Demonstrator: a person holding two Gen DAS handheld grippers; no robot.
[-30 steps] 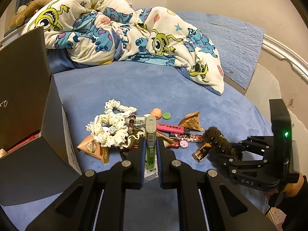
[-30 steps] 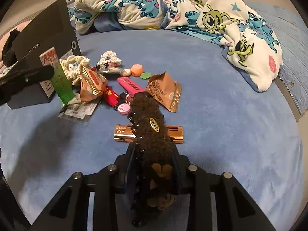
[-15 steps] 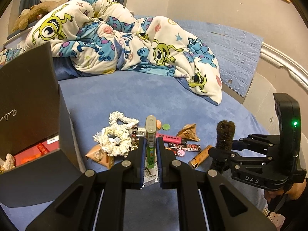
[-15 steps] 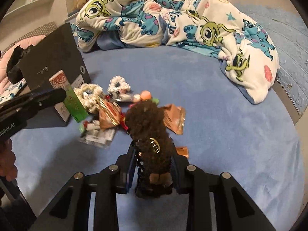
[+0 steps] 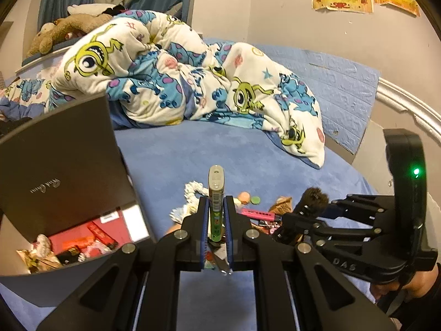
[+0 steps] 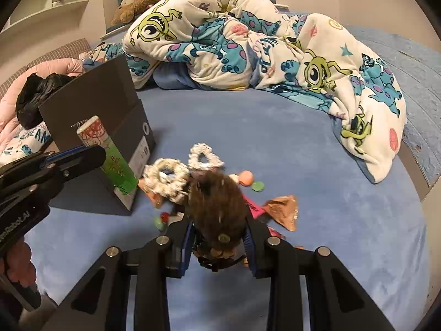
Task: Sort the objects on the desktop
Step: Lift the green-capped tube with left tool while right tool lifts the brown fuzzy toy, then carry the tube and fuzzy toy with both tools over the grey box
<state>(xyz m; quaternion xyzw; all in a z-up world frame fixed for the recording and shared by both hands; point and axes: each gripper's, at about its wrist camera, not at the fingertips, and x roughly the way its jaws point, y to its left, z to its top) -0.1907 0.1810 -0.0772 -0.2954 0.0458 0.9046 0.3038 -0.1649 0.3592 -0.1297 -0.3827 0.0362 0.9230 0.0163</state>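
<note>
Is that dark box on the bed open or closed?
Open. The dark box has its lid raised, and the left wrist view looks into it: red packets and other small items lie inside.

Dim, warm indoor light, soft and even, no hard glare. Strong fisheye bending with black vignette at the corners. Motion-smeared around the furry brown hair claw (image 6: pixel 217 209); sharp on the green LED (image 5: pixel 416 171), glowing with a small halo.
</note>
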